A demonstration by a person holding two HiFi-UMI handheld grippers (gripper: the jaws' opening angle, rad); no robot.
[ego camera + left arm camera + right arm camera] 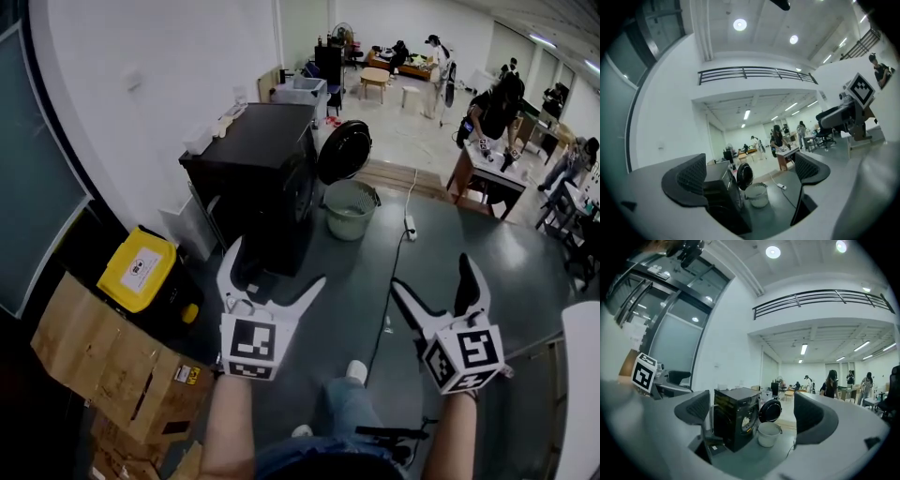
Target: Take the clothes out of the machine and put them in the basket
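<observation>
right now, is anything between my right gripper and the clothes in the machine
Nothing visible stands in the way. The door is swung open and pale clothes show in the machine opening. The right gripper, jaws open and empty, faces them with only floor between. The basket stands under the door, off to one side.

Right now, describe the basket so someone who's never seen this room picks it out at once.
Find the black washing machine standing against the white wall, its round door swung open. The basket sits on the grey floor just below that door. It is the only pale, round, open-topped tub there; the bin on the machine's other side has a yellow lid.
</observation>
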